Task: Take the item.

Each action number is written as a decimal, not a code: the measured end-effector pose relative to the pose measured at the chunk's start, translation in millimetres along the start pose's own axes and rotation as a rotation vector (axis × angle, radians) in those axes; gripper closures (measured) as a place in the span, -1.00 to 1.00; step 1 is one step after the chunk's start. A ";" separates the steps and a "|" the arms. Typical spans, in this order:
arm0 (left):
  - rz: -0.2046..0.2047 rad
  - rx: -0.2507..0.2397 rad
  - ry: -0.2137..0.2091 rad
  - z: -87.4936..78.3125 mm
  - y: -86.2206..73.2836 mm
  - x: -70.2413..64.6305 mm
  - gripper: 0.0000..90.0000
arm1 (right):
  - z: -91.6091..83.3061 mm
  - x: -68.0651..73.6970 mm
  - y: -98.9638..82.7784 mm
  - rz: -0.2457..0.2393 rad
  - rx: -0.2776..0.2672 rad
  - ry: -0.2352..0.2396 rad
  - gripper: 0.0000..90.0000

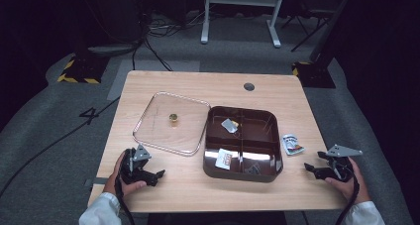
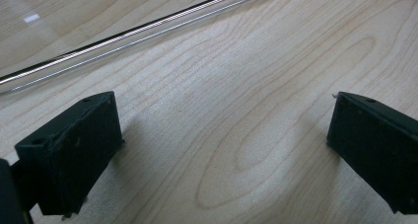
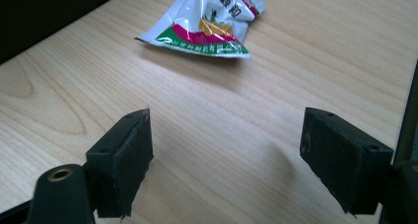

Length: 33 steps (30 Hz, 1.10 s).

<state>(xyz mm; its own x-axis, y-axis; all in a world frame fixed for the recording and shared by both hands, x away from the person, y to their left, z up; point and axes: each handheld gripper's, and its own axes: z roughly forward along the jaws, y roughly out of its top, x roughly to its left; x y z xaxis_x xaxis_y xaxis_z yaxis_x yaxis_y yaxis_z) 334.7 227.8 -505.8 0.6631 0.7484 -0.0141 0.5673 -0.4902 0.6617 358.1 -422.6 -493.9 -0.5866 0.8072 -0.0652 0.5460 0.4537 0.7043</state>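
A dark brown divided tray (image 1: 267, 117) sits at the middle of the tabletop (image 1: 198, 185), with a clear lid (image 1: 148, 123) lying flat just beside its left wall; a small gold knob (image 1: 174, 117) marks the lid's centre. Small packets lie in the tray's compartments, too small to identify. A white, green and red sachet (image 1: 292, 144) lies near the right edge, its top cut off in the right gripper view. The left gripper (image 1: 157, 175), near the front left corner, and the right gripper (image 1: 311, 168), at the right edge, both stand wide open and empty.
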 end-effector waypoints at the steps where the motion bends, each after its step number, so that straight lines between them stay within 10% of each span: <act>1: 0.001 0.001 0.000 -0.1 0.0 0.1 -0.99 | 0.2 0.4 -1.8 0.002 -0.004 0.002 -0.55; 33: -0.004 -0.003 0.005 -0.6 -1.0 -0.8 -0.99 | -2.0 2.4 -15.9 0.100 -0.052 -0.020 -0.58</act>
<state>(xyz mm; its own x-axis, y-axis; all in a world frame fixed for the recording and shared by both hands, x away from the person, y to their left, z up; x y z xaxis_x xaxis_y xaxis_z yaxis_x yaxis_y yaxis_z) 333.3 228.0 -506.0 0.6583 0.7526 -0.0129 0.5687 -0.4861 0.6636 346.9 -428.6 -503.9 -0.5188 0.8549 -0.0065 0.5690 0.3509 0.7437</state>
